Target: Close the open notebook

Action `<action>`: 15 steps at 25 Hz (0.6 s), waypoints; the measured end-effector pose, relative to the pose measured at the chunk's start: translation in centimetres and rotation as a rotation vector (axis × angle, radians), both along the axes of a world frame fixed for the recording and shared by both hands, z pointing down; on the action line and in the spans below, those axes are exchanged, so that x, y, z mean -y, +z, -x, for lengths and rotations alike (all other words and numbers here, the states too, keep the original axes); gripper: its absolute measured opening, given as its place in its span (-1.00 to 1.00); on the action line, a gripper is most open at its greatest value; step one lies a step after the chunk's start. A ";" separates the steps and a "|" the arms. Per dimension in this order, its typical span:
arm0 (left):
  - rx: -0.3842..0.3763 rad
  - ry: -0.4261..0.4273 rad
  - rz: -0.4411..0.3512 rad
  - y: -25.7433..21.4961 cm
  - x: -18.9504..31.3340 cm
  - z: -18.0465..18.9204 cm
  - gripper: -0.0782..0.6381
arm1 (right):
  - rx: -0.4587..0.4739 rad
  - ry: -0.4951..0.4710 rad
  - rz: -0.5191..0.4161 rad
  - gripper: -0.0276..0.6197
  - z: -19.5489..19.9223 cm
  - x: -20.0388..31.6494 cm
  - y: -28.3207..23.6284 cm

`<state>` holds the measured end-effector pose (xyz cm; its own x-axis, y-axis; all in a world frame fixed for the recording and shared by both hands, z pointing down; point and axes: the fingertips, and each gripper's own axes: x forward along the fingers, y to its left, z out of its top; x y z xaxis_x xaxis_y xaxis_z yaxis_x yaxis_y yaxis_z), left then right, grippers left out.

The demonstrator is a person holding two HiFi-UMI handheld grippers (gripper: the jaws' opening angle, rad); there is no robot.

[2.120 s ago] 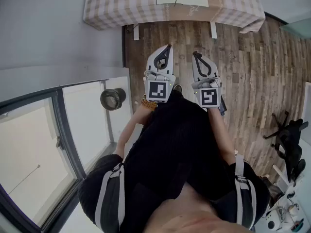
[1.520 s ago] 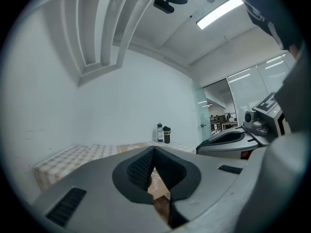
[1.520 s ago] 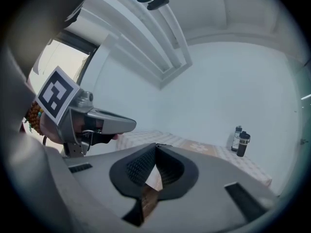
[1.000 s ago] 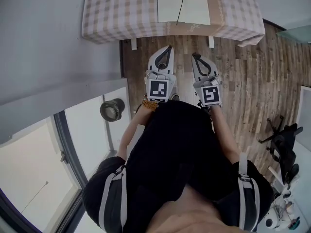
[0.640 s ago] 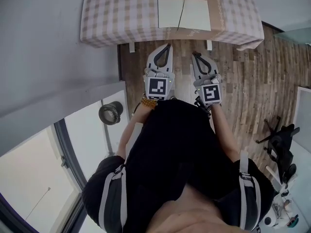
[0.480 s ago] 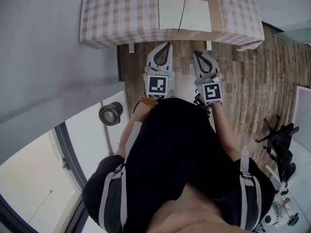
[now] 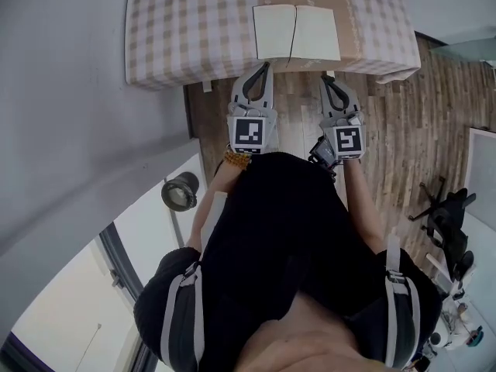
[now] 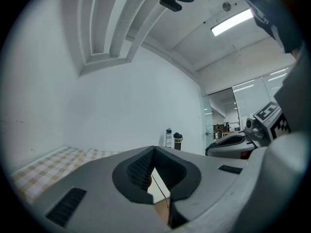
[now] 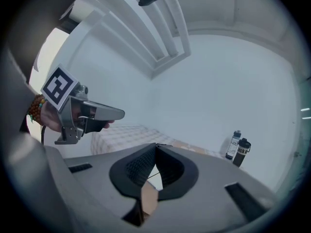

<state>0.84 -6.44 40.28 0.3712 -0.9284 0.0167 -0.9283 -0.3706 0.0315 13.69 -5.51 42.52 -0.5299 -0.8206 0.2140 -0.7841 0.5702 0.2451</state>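
- The open notebook (image 7: pixel 275 31) lies flat, pages up, by the near edge of the checked table (image 7: pixel 186 29).
- The left gripper (image 7: pixel 264 66) and the right gripper (image 7: pixel 325 78) are side by side near that edge, each with its jaws together and empty.

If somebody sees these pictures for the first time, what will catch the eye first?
The open notebook lies flat on the checked tablecloth at the top of the head view. Just below, the left claw and the right claw point toward it, both shut and empty.
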 end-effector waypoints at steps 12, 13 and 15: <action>-0.043 0.146 0.038 1.0 5.2 2.5 -0.77 | 0.038 0.192 0.027 -0.90 -0.8 6.6 0.3; -0.040 0.155 0.039 1.2 5.6 2.7 -0.77 | 0.039 0.208 0.021 -0.90 -1.0 7.0 0.3; -0.031 0.167 0.047 1.9 6.1 3.0 -0.77 | 0.042 0.232 0.017 -0.90 -1.3 7.5 0.4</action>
<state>-2.15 -12.50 42.14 0.5209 -0.8524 0.0452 -0.8524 -0.5166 0.0803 14.99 -12.98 42.92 -0.3367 -0.9179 0.2099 -0.9039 0.3776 0.2012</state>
